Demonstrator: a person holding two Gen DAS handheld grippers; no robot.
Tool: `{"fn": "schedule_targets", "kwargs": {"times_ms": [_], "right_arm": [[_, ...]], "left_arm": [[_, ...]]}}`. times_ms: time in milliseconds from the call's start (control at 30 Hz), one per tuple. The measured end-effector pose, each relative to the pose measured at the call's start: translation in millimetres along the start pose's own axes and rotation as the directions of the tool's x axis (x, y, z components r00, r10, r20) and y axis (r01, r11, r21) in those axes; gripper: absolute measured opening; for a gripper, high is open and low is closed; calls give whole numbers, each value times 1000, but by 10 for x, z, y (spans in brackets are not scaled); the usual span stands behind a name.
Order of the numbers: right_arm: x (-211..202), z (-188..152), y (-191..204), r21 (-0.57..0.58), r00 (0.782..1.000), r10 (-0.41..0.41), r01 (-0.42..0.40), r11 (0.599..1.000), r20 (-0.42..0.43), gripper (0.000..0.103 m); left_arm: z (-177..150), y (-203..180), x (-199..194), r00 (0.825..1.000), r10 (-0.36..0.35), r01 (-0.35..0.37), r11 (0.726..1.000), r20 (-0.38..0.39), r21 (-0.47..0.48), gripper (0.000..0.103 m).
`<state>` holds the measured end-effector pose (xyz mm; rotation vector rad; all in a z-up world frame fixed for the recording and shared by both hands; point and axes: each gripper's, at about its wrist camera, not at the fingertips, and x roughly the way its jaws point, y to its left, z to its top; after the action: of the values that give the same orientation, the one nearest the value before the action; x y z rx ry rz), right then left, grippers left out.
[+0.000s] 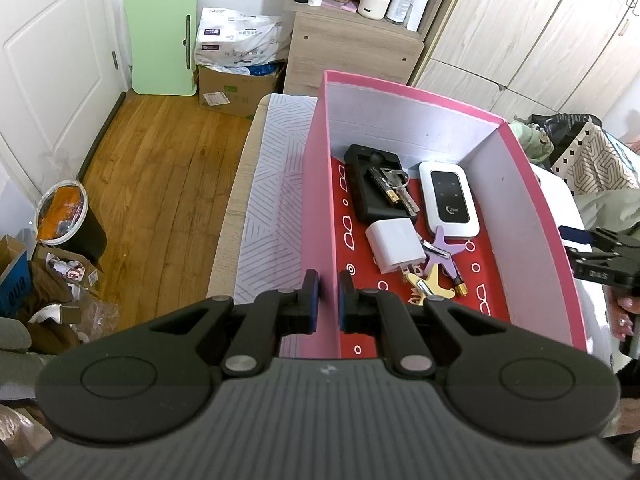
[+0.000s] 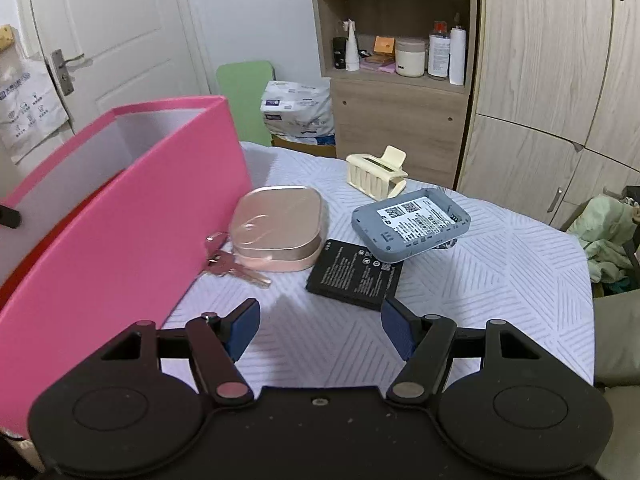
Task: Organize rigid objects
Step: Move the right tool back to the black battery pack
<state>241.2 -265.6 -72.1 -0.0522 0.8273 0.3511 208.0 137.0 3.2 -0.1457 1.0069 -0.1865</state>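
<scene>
1. We see the left gripper (image 1: 328, 300) with its fingers (image 1: 310, 294) pinched narrow on the near wall of the pink box (image 1: 316, 216), one pad outside and one inside.
2. The right gripper (image 2: 318, 330) has its fingers (image 2: 244, 328) wide apart with nothing between them, over bare cloth on the tabletop (image 2: 500, 300).
3. Inside the box we find a black case (image 1: 368, 188) with keys (image 1: 394, 186) on it, a white router (image 1: 448, 198), a white charger (image 1: 394, 245), a purple clip (image 1: 440, 251) and a yellow clip (image 1: 430, 286).
4. Outside, just beside the box, lie a rose-gold case (image 2: 278, 228) and a second set of keys (image 2: 232, 262).
5. A black battery (image 2: 354, 274) lies near the right fingers, a grey cover (image 2: 410, 220) overlaps its far corner, and a cream hair claw (image 2: 376, 174) sits beyond.
</scene>
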Motion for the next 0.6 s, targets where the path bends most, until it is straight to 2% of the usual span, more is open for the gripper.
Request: {"fn": "schedule_targets", "kwargs": {"times_ms": [167, 300, 433, 500, 567, 600], "right_arm": [[265, 16, 7, 9, 997, -74, 74, 997, 23, 81], [368, 13, 37, 18, 997, -76, 75, 997, 30, 88], [410, 1, 86, -19, 994, -103, 104, 994, 37, 90], [412, 4, 56, 8, 995, -95, 95, 995, 34, 90], [382, 5, 31, 29, 993, -111, 110, 994, 37, 82], [362, 9, 20, 32, 993, -117, 116, 993, 33, 75]], "left_arm": [[1, 1, -1, 1000, 1, -1, 1000, -1, 0, 8], [4, 11, 8, 1000, -3, 2, 1000, -6, -9, 8], [12, 13, 10, 1000, -2, 2, 1000, -7, -9, 8], [12, 11, 10, 1000, -2, 2, 1000, -7, -11, 8], [9, 8, 12, 1000, -4, 4, 1000, -7, -12, 8], [12, 8, 13, 1000, -3, 3, 1000, -7, -12, 8]]}}
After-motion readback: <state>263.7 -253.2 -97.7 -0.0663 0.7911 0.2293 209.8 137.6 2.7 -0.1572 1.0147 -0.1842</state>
